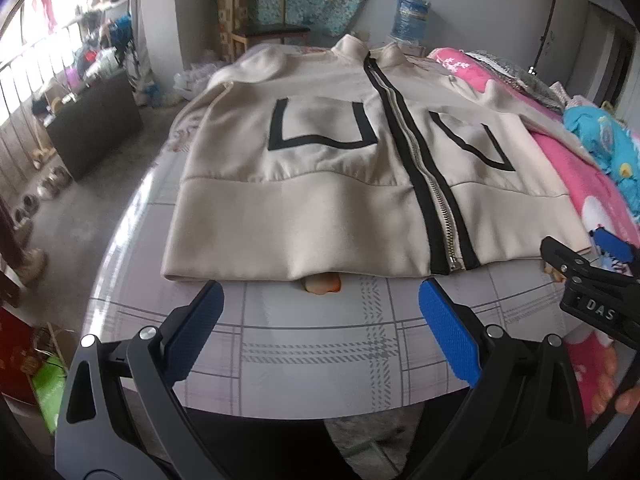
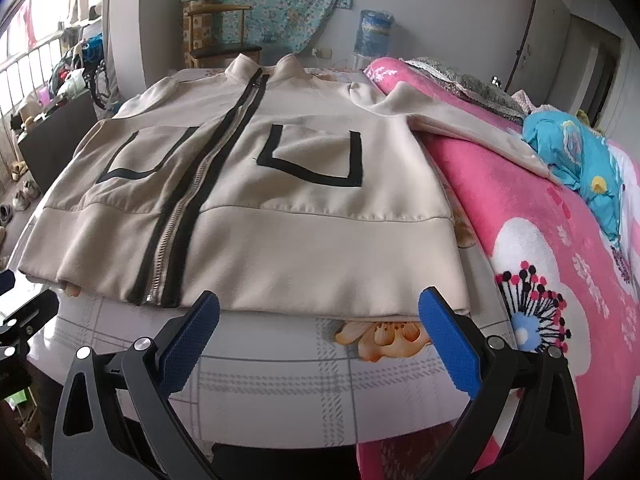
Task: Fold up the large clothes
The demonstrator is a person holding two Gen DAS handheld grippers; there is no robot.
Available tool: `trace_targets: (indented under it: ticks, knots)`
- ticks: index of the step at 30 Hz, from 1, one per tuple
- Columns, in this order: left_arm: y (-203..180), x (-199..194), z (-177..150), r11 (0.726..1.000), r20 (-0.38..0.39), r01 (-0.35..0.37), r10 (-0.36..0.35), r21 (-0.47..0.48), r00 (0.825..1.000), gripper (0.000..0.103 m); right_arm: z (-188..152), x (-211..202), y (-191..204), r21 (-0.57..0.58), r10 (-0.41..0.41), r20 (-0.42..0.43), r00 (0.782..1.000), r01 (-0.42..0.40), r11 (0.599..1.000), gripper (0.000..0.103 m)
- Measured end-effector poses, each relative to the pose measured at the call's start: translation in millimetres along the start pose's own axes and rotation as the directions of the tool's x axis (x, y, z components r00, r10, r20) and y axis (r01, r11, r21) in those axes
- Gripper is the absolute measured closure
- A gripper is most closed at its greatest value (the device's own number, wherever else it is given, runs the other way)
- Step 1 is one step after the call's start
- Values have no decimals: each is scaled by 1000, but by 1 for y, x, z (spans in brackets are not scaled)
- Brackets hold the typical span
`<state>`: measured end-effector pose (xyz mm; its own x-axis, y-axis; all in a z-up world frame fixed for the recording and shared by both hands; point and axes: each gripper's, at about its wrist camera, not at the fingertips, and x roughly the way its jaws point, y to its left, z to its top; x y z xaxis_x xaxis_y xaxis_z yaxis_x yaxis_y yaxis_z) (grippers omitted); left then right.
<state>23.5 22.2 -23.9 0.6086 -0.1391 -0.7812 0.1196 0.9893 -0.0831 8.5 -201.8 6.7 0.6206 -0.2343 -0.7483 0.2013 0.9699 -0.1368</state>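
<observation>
A beige zip-up jacket (image 1: 320, 184) (image 2: 288, 208) with black pocket outlines and a black-edged zipper lies flat, front up, on the round table (image 1: 304, 352) (image 2: 280, 376). Its hem faces me and its collar points away. One sleeve drapes over the pink blanket (image 2: 520, 208) on the right. My left gripper (image 1: 320, 332) stands open just short of the hem's left half, holding nothing. My right gripper (image 2: 319, 332) is open in front of the hem's right half, also empty. In the left wrist view the right gripper's black body (image 1: 592, 280) shows at the right edge.
The table carries a glossy plaid cover with a flower print (image 2: 384, 336). A pink blanket (image 1: 580, 184) and a blue quilt (image 2: 576, 152) lie on the right. A wooden chair (image 1: 264, 28), a water jug (image 1: 412, 16) and a dark cabinet (image 1: 92, 128) stand beyond.
</observation>
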Motion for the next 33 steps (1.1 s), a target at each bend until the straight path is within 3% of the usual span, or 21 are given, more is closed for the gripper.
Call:
trace_targets:
  ticks: [8, 11, 14, 21, 23, 28, 33]
  knots:
    - [4, 14, 7, 997, -36, 54, -56, -49, 998, 8, 5, 19, -16, 15, 5, -13, 1000, -5, 1000, 6]
    - [9, 15, 9, 996, -15, 57, -58, -71, 998, 9, 6, 23, -25, 28, 20, -10, 1000, -20, 999, 6]
    - [19, 11, 14, 995, 30, 37, -35, -90, 999, 9, 8, 26, -42, 66, 40, 0, 999, -40, 997, 6]
    - [62, 10, 37, 984, 98, -89, 105, -153, 990, 9, 9, 41, -88, 168, 77, -5, 997, -75, 983, 7]
    - [76, 18, 42, 978, 83, -110, 126, -178, 989, 27, 8, 48, -98, 195, 106, -15, 994, -101, 976, 12]
    - [95, 53, 45, 966, -30, -153, 150, -209, 988, 49, 7, 60, -104, 205, 130, -14, 991, -124, 971, 24]
    - [90, 62, 45, 968, -19, -205, 205, -144, 979, 56, 12, 69, -96, 153, 129, -6, 992, -127, 980, 43]
